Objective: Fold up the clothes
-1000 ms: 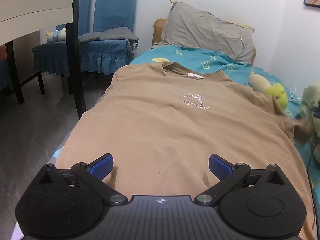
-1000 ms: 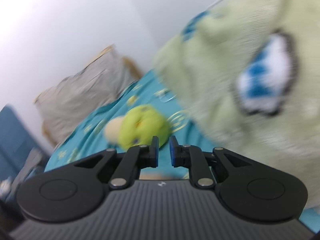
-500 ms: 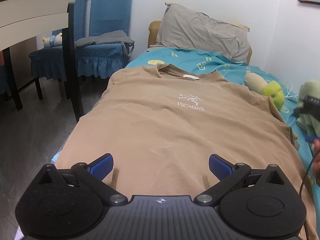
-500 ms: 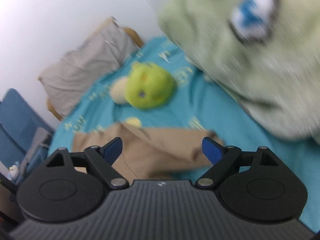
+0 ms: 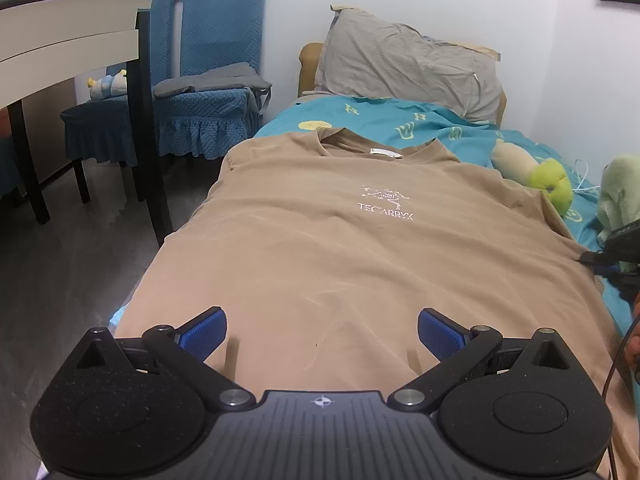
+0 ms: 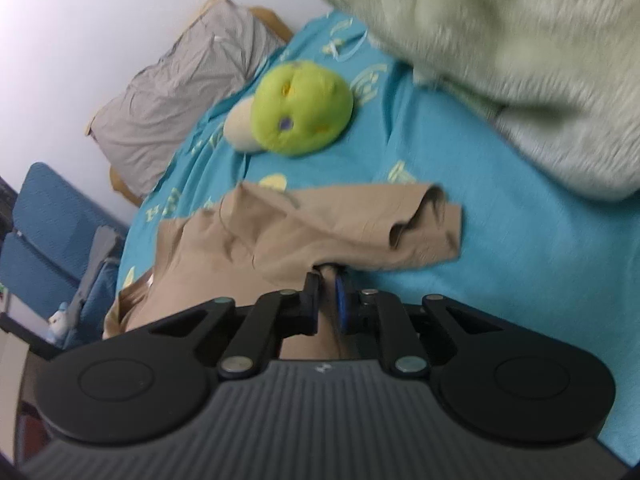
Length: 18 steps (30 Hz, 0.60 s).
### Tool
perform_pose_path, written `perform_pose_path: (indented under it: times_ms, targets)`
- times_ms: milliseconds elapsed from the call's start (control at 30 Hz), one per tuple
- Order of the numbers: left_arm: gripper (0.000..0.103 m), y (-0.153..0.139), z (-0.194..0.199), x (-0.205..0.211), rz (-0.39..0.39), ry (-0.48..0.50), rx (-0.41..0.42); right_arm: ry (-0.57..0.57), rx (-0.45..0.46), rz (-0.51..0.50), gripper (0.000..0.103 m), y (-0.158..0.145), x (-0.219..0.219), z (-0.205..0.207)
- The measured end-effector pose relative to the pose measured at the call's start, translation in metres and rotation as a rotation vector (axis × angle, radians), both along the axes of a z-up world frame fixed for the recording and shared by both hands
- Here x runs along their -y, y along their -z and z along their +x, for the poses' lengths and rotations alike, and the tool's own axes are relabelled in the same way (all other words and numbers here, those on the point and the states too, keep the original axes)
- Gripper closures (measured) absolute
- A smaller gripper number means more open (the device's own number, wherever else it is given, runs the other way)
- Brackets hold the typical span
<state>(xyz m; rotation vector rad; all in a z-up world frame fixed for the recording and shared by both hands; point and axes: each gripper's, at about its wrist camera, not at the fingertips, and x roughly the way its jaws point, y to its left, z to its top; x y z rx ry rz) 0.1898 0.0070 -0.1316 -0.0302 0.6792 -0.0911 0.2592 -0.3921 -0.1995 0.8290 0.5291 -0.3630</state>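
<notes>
A tan T-shirt (image 5: pixel 352 240) with a white chest logo lies flat, front up, on the bed, collar toward the pillow. My left gripper (image 5: pixel 322 330) is open just above the shirt's hem, touching nothing. My right gripper (image 6: pixel 327 280) is shut on the edge of the shirt's right sleeve (image 6: pixel 340 228), which lies crumpled on the teal sheet. The right gripper also shows at the right edge of the left wrist view (image 5: pixel 616 248), by the sleeve.
A grey pillow (image 5: pixel 404 68) leans at the bed head. A small green plush (image 6: pixel 300 108) and a large pale green plush (image 6: pixel 520 40) lie on the teal sheet (image 6: pixel 500 240) right of the shirt. Blue chairs (image 5: pixel 208 80) and a table (image 5: pixel 60 32) stand left of the bed.
My right gripper swung down from the plush toys to the sleeve, opened, then shut on the sleeve's edge. My left gripper stayed open over the hem.
</notes>
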Motion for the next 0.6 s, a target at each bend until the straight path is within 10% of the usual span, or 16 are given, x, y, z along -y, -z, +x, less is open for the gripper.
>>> perform_pose_path:
  times_ms: [200,600]
  targets:
    - [0.000,-0.001,-0.001,-0.002,-0.005,-0.004,0.003,0.151,0.041,0.007,0.098,-0.001,0.019,-0.022]
    - [0.000,0.000,-0.003,0.000,0.021,-0.006,0.011,0.104,0.097,0.126,0.095,0.012,0.020,-0.020]
